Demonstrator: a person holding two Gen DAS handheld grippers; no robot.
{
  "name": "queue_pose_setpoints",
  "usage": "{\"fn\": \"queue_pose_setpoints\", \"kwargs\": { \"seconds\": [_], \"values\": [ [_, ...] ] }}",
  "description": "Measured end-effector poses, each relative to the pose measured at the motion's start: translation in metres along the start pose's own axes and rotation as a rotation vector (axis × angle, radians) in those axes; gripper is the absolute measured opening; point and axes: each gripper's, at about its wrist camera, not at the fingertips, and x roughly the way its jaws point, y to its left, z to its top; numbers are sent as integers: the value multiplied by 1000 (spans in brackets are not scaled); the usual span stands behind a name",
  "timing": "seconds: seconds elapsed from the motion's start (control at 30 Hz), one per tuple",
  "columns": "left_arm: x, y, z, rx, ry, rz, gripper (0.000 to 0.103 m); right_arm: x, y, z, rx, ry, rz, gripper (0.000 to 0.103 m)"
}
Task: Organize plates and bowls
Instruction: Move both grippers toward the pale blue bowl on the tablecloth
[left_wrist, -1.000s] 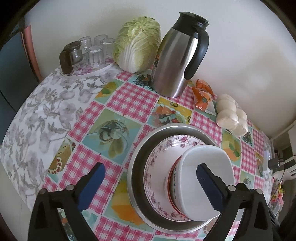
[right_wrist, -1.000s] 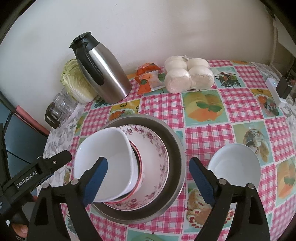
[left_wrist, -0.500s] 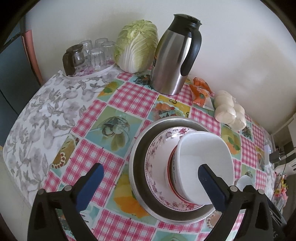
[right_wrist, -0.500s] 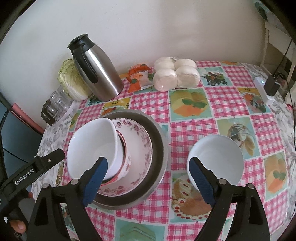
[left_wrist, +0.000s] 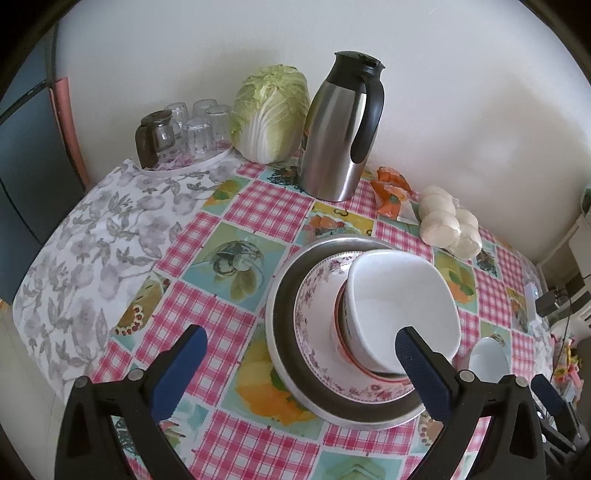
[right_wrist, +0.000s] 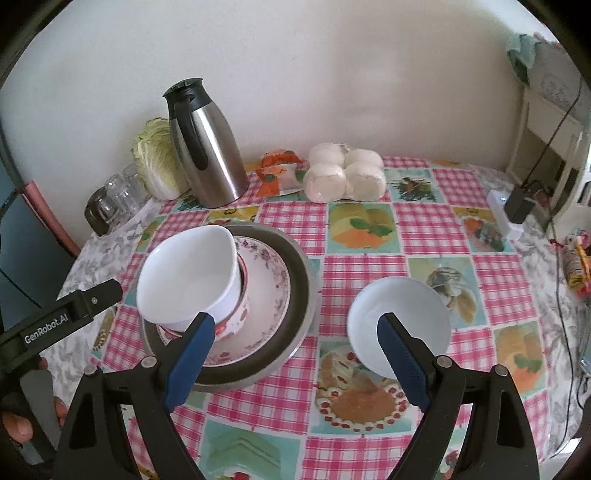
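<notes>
White wall backs a desk (right_wrist: 424, 229) covered by a pink checked cloth with fruit pictures; a grey floral cloth (left_wrist: 92, 236) covers its left end. Along the far edge stand, from the left corner: upturned glasses (left_wrist: 195, 125) on a tray, a cabbage (left_wrist: 271, 112), a steel jug (left_wrist: 338, 129) with a black handle, an orange packet (left_wrist: 389, 190) and a bag of white buns (right_wrist: 345, 173).

Stack, middle of the desk toward the near edge: a metal pan (right_wrist: 299, 295) holds a flowered plate (right_wrist: 269, 291); on the plate stands a red-rimmed bowl (right_wrist: 236, 321); a white squarish bowl (right_wrist: 188, 273) sits tilted in it, leaning toward the left end.

Single piece: a round white bowl (right_wrist: 400, 314) stands alone on the cloth, just right of the pan and apart from it.

Left claw (left_wrist: 299, 363): fingers spread wide, holding nothing, hovering at the near edge; its right blue pad (left_wrist: 421, 373) appears in front of the stack.

Right claw (right_wrist: 293, 358): fingers spread wide, holding nothing; the left pad (right_wrist: 190, 354) overlaps the stack and the right pad (right_wrist: 402, 356) overlaps the round bowl in view. Contact cannot be judged.

Right end of the desk: a white charger (right_wrist: 504, 214) with a black plug.
</notes>
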Motion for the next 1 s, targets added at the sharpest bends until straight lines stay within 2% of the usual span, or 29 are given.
{"fn": "queue_pose_setpoints", "kwargs": {
  "seconds": [0.17, 0.37, 0.5, 0.7, 1.0],
  "values": [
    [-3, -2, -11, 27, -9, 2, 103, -8, -8, -9, 35, -21, -22, 90],
    [-16, -19, -20, 92, -65, 25, 103, -17, -20, -20, 40, -34, -80, 90],
    [-23, -31, -25, 113, -89, -25, 103, -17, -34, -26, 52, -18, -83, 90],
    [-30, -52, -31, 126, -116, -59, 103, -14, -56, -29, 94, -1, -75, 90],
    [-26, -100, -49, 205, -85, -117, 103, -13, -97, -29, 150, 20, -136, 90]
  ]
}}
